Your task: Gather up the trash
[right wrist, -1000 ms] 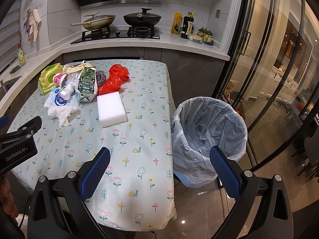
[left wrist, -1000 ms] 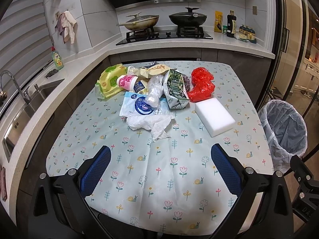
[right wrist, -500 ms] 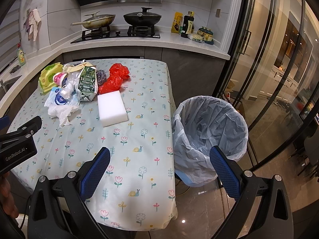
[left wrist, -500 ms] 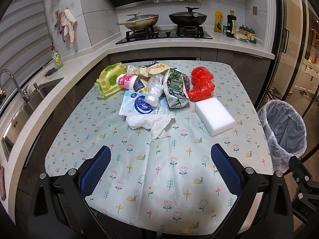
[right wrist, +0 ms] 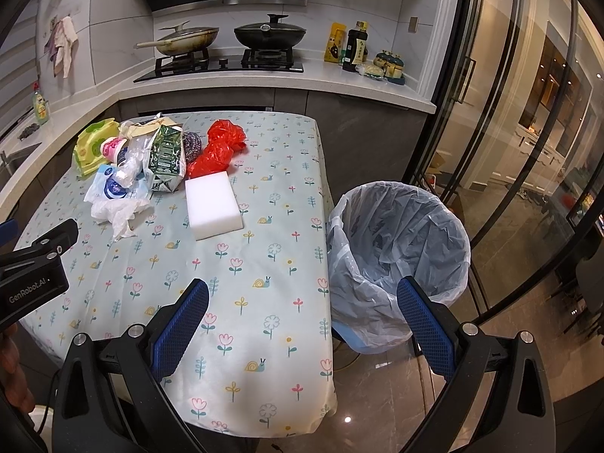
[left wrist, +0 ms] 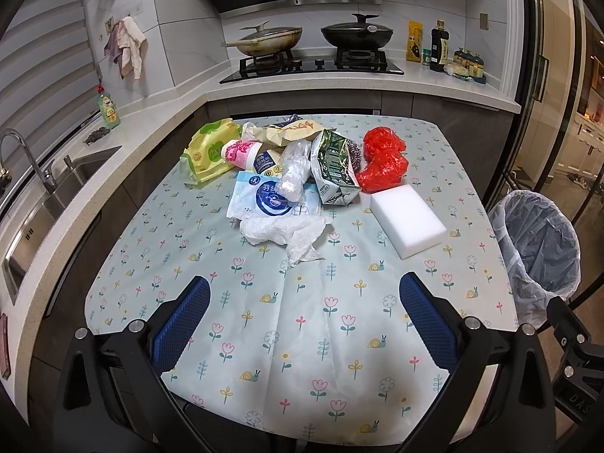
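A heap of trash lies at the far side of the table point(left wrist: 302, 339): a crumpled white tissue point(left wrist: 283, 232), a blue wipes packet point(left wrist: 270, 198), a clear plastic wrap point(left wrist: 294, 173), a green carton point(left wrist: 334, 168), a red plastic bag point(left wrist: 383, 158), a yellow-green pouch point(left wrist: 209, 151) and a pink cup point(left wrist: 243, 153). A white foam block point(left wrist: 407, 219) lies right of the heap. A bin lined with a clear bag point(right wrist: 400, 249) stands on the floor off the table's right edge. My left gripper point(left wrist: 304, 324) hangs open over the near table. My right gripper point(right wrist: 302, 328) is open over the table's right corner, beside the bin.
A counter with a sink point(left wrist: 34, 204) runs along the left. Behind the table a stove point(left wrist: 311, 62) carries two pans. Bottles point(left wrist: 439, 47) stand on the back counter. Glass doors point(right wrist: 528, 132) close off the right side. The left gripper's body point(right wrist: 34, 275) shows at the right view's left edge.
Both views shift only slightly; the left gripper has drifted a little back and up. Nothing on the table has moved.
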Available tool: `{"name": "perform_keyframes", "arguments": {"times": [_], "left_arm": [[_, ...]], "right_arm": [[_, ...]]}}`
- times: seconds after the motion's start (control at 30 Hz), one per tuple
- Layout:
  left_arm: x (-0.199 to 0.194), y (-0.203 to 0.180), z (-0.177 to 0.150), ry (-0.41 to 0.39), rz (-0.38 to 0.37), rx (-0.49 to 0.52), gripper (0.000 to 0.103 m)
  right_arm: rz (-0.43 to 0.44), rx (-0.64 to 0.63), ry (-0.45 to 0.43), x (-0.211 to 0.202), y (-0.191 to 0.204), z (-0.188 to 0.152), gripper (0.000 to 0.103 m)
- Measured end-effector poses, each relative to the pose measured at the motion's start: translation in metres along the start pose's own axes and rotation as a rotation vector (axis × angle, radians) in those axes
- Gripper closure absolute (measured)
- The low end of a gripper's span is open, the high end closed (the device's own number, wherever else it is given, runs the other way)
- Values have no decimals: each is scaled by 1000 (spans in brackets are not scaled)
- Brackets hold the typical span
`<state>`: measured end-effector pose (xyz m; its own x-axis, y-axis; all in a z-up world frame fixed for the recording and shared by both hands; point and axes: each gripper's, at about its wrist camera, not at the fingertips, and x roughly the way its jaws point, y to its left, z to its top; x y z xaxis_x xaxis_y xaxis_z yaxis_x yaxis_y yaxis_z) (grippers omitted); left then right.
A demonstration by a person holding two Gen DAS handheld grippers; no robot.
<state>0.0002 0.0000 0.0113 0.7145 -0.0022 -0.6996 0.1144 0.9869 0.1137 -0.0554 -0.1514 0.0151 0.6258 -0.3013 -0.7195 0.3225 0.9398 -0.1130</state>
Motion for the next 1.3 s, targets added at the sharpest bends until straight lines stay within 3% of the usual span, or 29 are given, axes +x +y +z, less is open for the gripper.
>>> {"name": "perform_keyframes", "arguments": {"times": [1.3], "left_arm": [[9, 5, -4, 19, -12, -14, 7]], "right_arm": [[9, -5, 12, 5, 6, 2, 7]]}}
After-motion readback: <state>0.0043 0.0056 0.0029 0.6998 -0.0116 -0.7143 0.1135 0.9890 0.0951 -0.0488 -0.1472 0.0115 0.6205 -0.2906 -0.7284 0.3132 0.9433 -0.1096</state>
